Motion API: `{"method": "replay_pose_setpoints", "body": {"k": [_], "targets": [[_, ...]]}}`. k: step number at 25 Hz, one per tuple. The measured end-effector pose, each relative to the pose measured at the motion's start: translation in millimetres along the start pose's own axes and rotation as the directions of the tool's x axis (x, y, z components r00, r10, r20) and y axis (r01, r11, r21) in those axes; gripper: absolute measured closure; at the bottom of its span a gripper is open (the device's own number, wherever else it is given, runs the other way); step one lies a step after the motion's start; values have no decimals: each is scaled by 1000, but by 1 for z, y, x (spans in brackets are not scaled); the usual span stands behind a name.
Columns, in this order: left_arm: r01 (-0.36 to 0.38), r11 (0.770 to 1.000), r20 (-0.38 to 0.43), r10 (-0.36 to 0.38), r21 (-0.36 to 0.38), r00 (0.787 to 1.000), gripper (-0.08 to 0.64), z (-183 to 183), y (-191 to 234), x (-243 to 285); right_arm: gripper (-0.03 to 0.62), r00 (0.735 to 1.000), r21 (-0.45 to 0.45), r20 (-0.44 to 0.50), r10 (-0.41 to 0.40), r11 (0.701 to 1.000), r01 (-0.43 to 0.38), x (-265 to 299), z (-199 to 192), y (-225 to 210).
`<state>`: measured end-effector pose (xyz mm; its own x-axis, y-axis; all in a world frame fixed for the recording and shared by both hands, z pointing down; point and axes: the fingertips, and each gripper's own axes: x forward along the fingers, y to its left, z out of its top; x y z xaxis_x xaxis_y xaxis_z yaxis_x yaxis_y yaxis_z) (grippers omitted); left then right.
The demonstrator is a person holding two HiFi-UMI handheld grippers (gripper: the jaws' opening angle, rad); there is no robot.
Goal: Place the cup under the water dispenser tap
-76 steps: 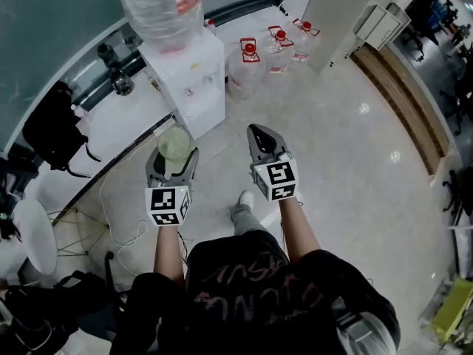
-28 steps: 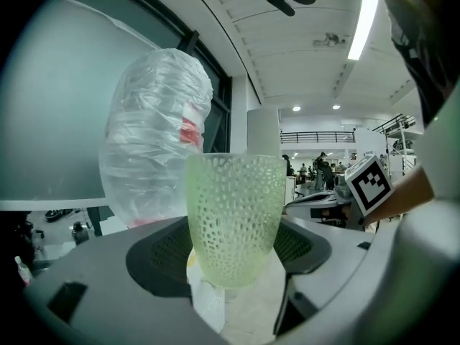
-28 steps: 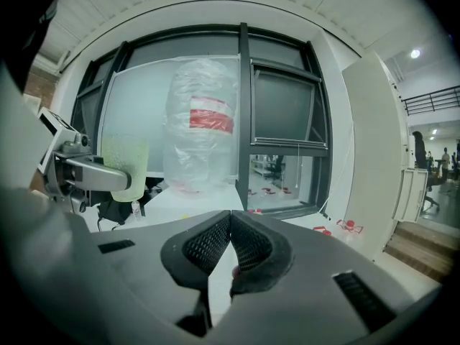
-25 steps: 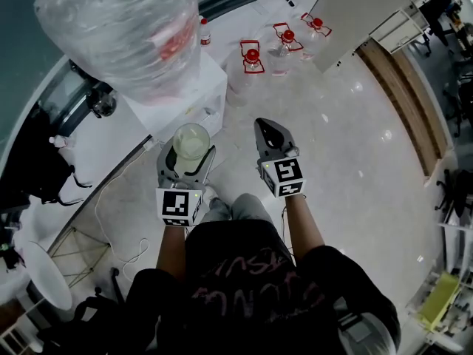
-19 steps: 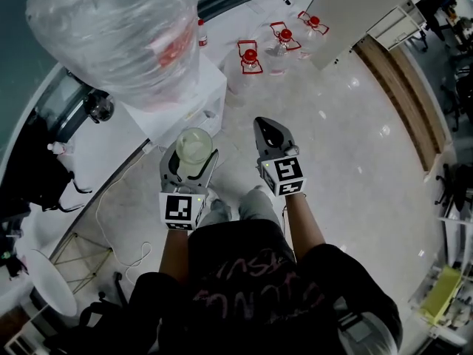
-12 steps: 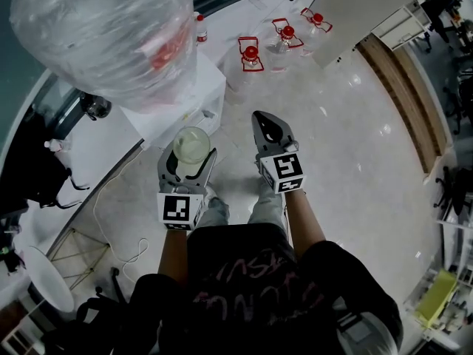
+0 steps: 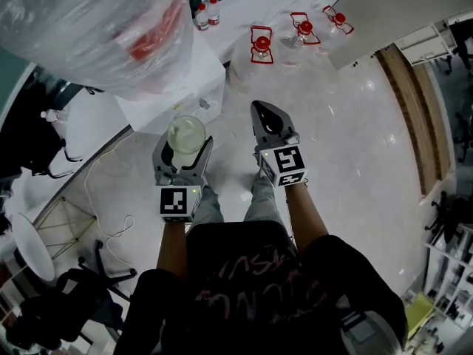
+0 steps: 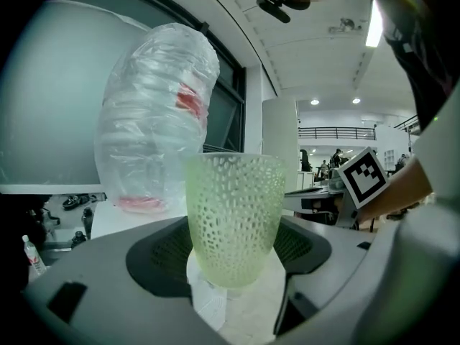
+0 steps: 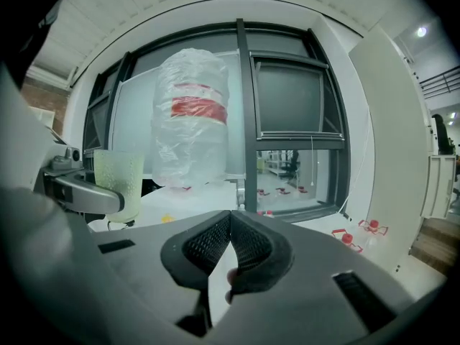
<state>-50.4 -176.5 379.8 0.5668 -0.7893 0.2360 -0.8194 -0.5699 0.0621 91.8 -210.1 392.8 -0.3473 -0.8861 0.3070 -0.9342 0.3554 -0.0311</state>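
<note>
We carry the cup point(image 8: 233, 221) upright in the left gripper point(image 7: 184, 148), whose jaws stand wide with the pads pressed on the cup's lower half. It hangs above the floor, just in front of the dispenser point(image 7: 174, 87) and not yet under the tap, which we cannot make out. The right gripper point(image 7: 260, 112) has its jaws closed together on nothing.

We judge the cup to be empty and light. Its pale green wall looks thin but stiff, and its dimpled skin should give the pads good purchase. It narrows toward the base, so a squeeze low down could push it upward. A hold around the middle, gentle and level, seems safest to us, and we should keep it upright.

Compared with three seconds ago, the dispenser and its bottle point(image 7: 96, 21) loom much larger and nearer in the head view. The cup sits in the left jaws as before, and the right jaws are closed as before.
</note>
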Motion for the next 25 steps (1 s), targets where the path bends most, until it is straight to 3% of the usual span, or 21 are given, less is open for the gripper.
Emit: {"method": "replay_pose_setpoints", "body": {"k": [13,25], "targets": [[-78,997,-7,78,-28,997,209,-35,-13,35,578,996,1,-46,75,997,-76,15,-41,-23],[-120,990,-24,119,-75,993,209,-95,-15,59,578,989,24,-91,114,993,-113,33,-101,-31]]}}
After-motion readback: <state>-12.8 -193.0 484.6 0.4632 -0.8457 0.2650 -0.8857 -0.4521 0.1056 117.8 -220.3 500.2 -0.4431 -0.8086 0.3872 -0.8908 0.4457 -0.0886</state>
